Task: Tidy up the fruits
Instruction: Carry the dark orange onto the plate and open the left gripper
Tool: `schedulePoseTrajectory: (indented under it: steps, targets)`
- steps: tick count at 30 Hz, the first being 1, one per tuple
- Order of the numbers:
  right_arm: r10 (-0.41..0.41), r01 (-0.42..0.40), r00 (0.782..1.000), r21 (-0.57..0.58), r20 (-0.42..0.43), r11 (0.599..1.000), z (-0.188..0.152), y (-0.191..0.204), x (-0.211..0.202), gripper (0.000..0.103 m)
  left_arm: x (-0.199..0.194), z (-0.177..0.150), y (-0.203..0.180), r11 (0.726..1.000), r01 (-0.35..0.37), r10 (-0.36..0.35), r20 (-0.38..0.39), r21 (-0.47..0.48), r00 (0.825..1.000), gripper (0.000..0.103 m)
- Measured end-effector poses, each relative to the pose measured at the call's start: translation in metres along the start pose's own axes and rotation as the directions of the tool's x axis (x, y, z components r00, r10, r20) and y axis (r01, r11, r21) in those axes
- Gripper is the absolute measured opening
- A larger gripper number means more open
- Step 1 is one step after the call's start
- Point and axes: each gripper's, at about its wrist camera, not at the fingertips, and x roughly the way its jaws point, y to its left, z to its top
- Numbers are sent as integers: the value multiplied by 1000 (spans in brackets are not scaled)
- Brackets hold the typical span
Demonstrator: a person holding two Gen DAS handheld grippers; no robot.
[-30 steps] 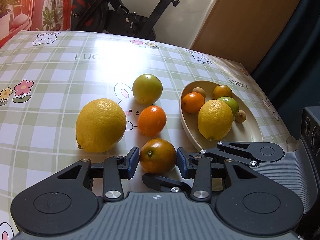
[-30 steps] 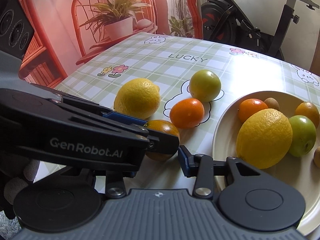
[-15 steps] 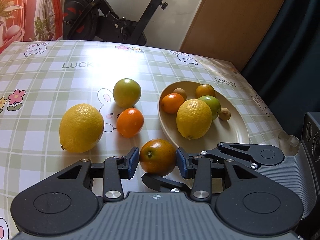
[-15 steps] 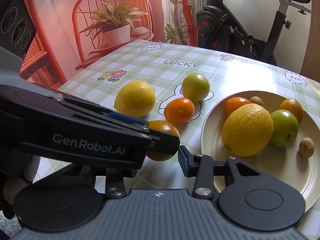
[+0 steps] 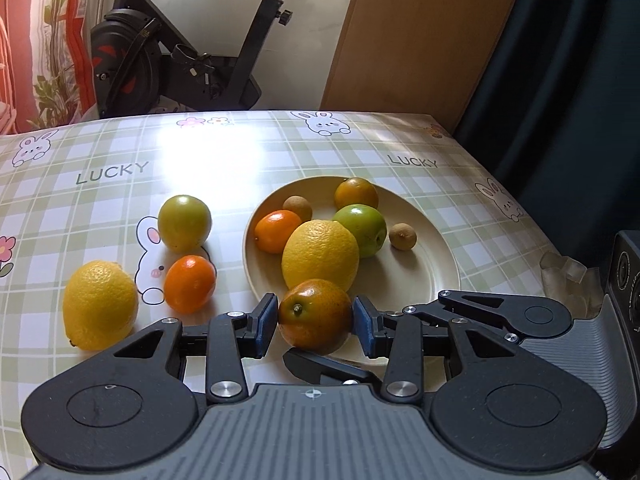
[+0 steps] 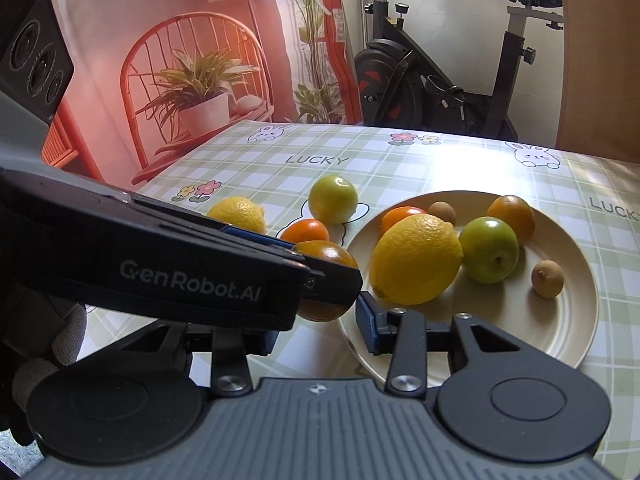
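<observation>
Domestic interior, most likely a living or dining area. Evidence: a table (image 5: 360,148) under a plastic checked cloth printed with rabbits, flowers and "LUCKY"; a black exercise bike (image 6: 436,76) parked against the wall behind it; a wall hanging (image 6: 192,80) picturing a wicker chair, potted plant and lamp; a dark curtain (image 5: 560,80).

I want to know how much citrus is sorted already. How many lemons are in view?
2. One lemon lies on the plate; the other lemon sits on the tablecloth, at the left. None seems hidden.
</observation>
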Motion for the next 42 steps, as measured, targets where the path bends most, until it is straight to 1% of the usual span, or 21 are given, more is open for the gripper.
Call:
schedulePoseTrajectory:
  steps: [5, 9, 15, 21, 31, 42]
  targets:
    - [-27, 27, 1000, 48, 11, 998, -4, -17, -7, 42, 16, 6, -15, 1000, 24, -23, -29, 12, 999, 44]
    - [-47, 46, 999, 87, 9, 995, -10, -31, -11, 42, 29, 8, -22, 999, 28, -26, -51, 34, 998, 44]
    - [-59, 61, 998, 107, -14, 992, -10, -36, -4, 43, 40, 10, -15, 1000, 10, -9, -60, 15, 998, 44]
    - [-58, 61, 998, 102, -29, 993, -6, -35, 8, 43, 43, 13, -8, 1000, -1, 1, -62, -1, 998, 44]
    - [-73, 78, 996, 110, -53, 991, -4, -36, 15, 43, 47, 12, -4, 1000, 3, -4, -68, -10, 998, 46]
    - [-81, 87, 995, 109, -63, 990, -2, -34, 16, 45, 39, 14, 5, 1000, 5, -6, -42, -25, 999, 47]
